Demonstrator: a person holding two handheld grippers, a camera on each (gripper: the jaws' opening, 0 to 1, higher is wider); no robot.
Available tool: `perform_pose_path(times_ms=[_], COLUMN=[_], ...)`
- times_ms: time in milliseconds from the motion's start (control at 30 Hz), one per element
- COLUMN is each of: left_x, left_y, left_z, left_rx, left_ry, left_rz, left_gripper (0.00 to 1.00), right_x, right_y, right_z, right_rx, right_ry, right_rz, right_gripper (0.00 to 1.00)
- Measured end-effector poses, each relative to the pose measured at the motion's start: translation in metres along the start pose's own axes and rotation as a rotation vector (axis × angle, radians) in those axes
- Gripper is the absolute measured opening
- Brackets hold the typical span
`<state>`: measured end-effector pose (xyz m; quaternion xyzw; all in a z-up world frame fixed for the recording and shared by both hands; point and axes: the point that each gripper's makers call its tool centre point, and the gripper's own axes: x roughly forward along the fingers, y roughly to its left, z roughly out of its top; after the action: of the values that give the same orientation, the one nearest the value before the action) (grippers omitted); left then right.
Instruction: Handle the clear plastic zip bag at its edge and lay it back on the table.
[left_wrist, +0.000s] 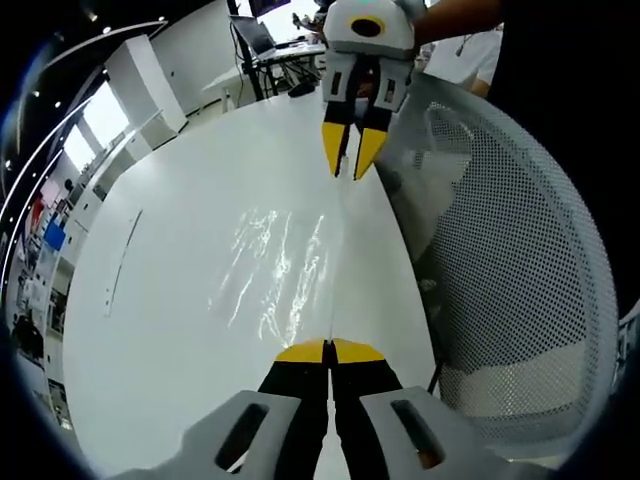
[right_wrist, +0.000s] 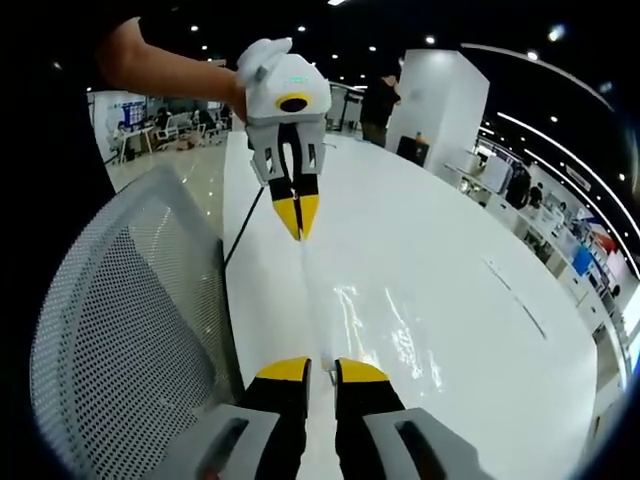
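The clear plastic zip bag (left_wrist: 280, 275) is lying flat on the white worktop (left_wrist: 160, 330), close to the edge where a mesh chair back (left_wrist: 520, 290) is standing, and it is showing mainly as crinkled glare. Its long axis is running along that edge, straight between the two grippers. In the left gripper view, the left gripper (left_wrist: 329, 351) is sitting at the bag's near end with its jaws closed together; they look to be pinching the bag's edge, though the film is too clear to be sure. The right gripper (left_wrist: 353, 160) is hovering at the far end, tips nearly meeting, apparently above the bag rather than on it. In the right gripper view, the right gripper (right_wrist: 322, 370) is showing a narrow gap between its jaws, with nothing visibly held. The bag (right_wrist: 390, 335) is spreading ahead of them, toward the left gripper (right_wrist: 298, 216). Judging from this, the left one is nearer the grasping edge.
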<state>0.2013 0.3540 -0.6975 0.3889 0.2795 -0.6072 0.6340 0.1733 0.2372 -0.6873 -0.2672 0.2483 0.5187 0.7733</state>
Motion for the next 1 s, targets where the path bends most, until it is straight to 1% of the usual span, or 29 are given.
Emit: perform_pose_path(times_ms=[167,333,467,567,667,933,1000], left_x=[0.001,0.002,0.001,0.001,0.000,-0.002,-0.001], left_y=[-0.002,-0.002,-0.001,-0.001,0.000,0.001,0.002], left_z=[0.002,0.002,0.004,0.007,0.010,0.017,0.018], left_rx=[0.003,0.004,0.012,0.015,0.022,0.035,0.048], left_ry=[0.000,-0.002,-0.004,-0.007,-0.009,-0.018,-0.013], left_rz=[0.003,0.007,0.016,0.017,0.021,0.034,0.037], left_gripper=[0.00,0.00,0.00,0.00,0.00,0.00,0.00], right_x=[-0.010,-0.018,-0.020,-0.018,-0.014,-0.006,-0.005], right_y=[-0.005,-0.012,-0.018,-0.020,-0.021,-0.021,-0.021], right_z=[0.005,0.016,0.021,0.023,0.022,0.020,0.020], right_rx=[0.024,0.041,0.024,0.010,0.001,0.015,0.019], right_ry=[0.004,0.003,0.014,0.022,0.027,0.035,0.032], right_rz=[0.001,-0.003,-0.007,-0.004,0.000,0.010,0.010], right_gripper=[0.12,0.15,0.15,0.15,0.14,0.14,0.13])
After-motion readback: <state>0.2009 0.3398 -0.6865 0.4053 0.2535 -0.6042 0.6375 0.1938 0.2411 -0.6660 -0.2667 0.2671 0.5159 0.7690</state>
